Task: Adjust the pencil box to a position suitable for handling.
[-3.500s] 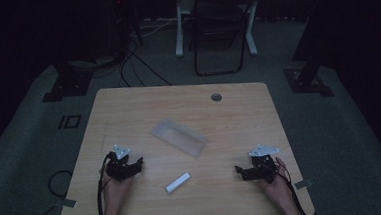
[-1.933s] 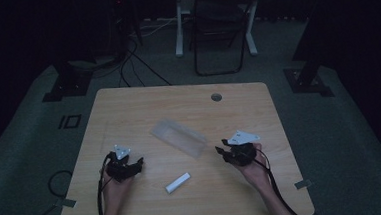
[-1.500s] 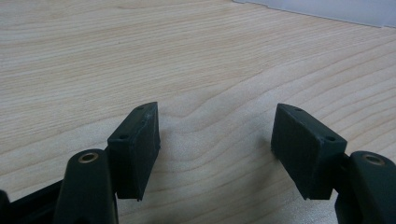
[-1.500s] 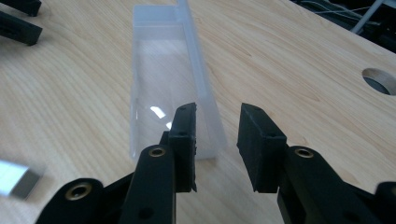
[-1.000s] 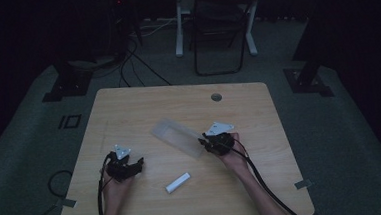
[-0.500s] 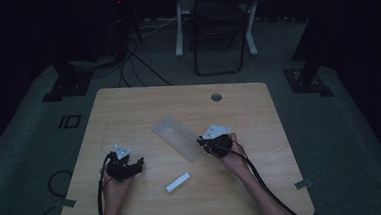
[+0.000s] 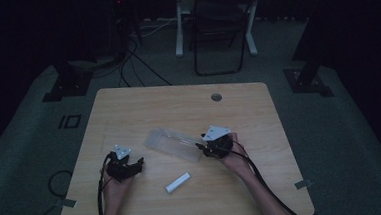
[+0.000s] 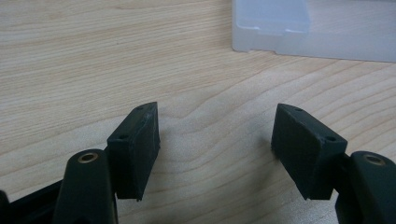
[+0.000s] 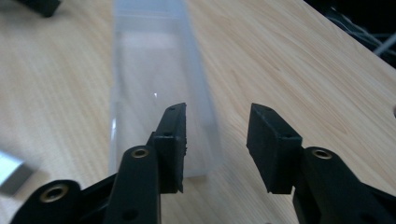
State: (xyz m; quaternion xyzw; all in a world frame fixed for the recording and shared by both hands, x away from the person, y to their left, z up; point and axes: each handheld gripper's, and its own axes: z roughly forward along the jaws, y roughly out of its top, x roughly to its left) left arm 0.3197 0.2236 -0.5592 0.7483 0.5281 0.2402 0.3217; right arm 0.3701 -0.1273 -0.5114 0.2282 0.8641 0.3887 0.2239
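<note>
A long, clear plastic box [image 7: 174, 144] lies mid-frame on the pale wood-grain counter [image 7: 128, 106]. The right tool [image 7: 204, 147], jaws apart, straddles its near end wall. The left tool [image 7: 132, 167] rests lower left with jaws apart, and a small white block [image 7: 177, 182] lies below centre.

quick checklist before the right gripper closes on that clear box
1. Right gripper open: ok.
2. Jaws straddle a wall of the clear box: one jaw over the box, the other outside its long wall; ok.
3. Jaws low enough to catch the wall: cannot tell.
4. Left gripper open and apart from the box: ok.
5. White stick away from the box: ok.
6. Box empty: cannot tell.
</note>
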